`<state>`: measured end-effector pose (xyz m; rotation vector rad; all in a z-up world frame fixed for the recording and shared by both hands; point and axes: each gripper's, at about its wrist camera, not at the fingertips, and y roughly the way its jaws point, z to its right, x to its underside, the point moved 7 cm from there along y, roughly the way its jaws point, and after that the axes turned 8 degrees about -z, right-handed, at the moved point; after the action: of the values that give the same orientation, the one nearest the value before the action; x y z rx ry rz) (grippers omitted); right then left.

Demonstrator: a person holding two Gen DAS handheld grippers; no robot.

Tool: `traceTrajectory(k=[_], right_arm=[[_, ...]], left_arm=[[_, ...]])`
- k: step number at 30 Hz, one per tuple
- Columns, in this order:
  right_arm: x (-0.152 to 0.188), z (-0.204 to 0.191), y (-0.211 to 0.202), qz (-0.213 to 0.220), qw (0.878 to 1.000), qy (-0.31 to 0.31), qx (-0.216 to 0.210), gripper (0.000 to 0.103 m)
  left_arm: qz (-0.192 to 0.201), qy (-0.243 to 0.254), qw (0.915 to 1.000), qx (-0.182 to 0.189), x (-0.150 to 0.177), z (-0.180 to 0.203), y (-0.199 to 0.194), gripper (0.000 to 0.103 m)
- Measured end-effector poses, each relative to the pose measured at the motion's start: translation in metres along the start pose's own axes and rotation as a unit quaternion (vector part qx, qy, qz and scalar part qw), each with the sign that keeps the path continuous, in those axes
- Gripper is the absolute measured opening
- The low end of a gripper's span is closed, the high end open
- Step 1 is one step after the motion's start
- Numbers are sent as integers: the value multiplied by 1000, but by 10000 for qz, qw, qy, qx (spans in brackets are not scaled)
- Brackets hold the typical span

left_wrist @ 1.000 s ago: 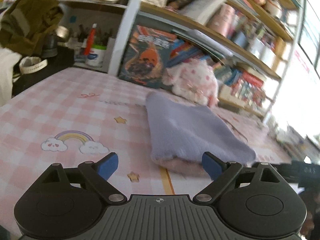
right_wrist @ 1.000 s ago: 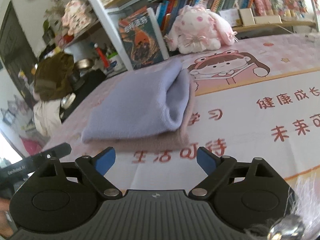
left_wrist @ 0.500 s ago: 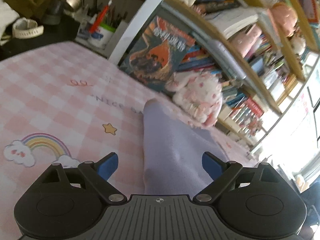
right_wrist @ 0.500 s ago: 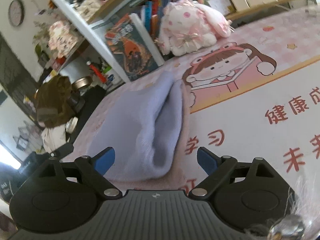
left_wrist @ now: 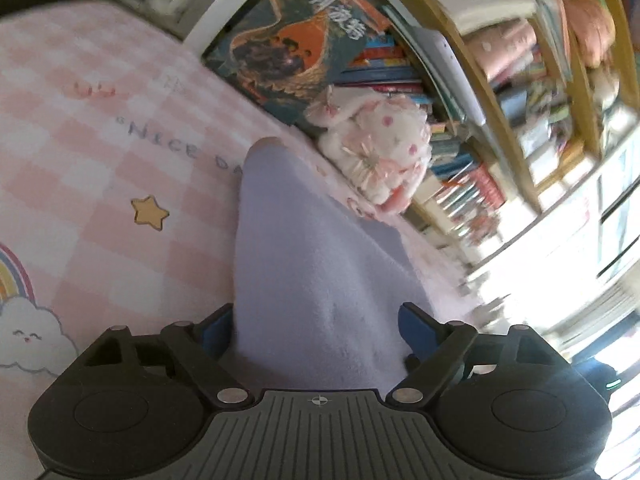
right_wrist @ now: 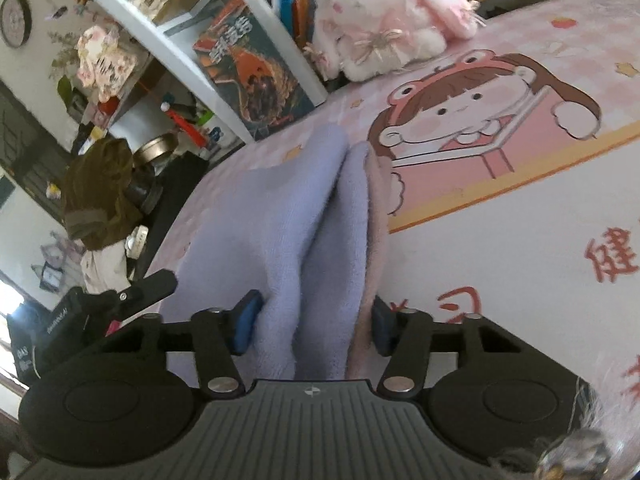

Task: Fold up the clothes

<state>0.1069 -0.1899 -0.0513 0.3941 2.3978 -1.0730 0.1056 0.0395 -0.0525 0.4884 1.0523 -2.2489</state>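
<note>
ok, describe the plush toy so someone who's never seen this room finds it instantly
Start at the bookshelf behind the pink patterned mat. At its foot, right of a large dark book cover with an orange figure, the plush toy lies on the mat's far edge. It is the only fluffy white thing there, with pink spots and pale ribbon bows, unlike the flat lavender folded garment nearer the camera.

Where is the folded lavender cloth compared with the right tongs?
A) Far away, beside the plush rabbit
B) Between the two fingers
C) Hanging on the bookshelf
B: the lavender cloth runs between the blue fingers of the right tongs.
</note>
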Motion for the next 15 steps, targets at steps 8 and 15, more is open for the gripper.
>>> traceTrajectory(k=[8, 15], right_arm=[[4, -24, -8, 198, 9917, -1181, 457, 36], [2, -11, -7, -23, 9967, -764, 270, 46]], left_arm=[[23, 816, 9949, -590, 16, 18, -4, 80], [-2, 162, 9998, -113, 5, -1, -10, 80]])
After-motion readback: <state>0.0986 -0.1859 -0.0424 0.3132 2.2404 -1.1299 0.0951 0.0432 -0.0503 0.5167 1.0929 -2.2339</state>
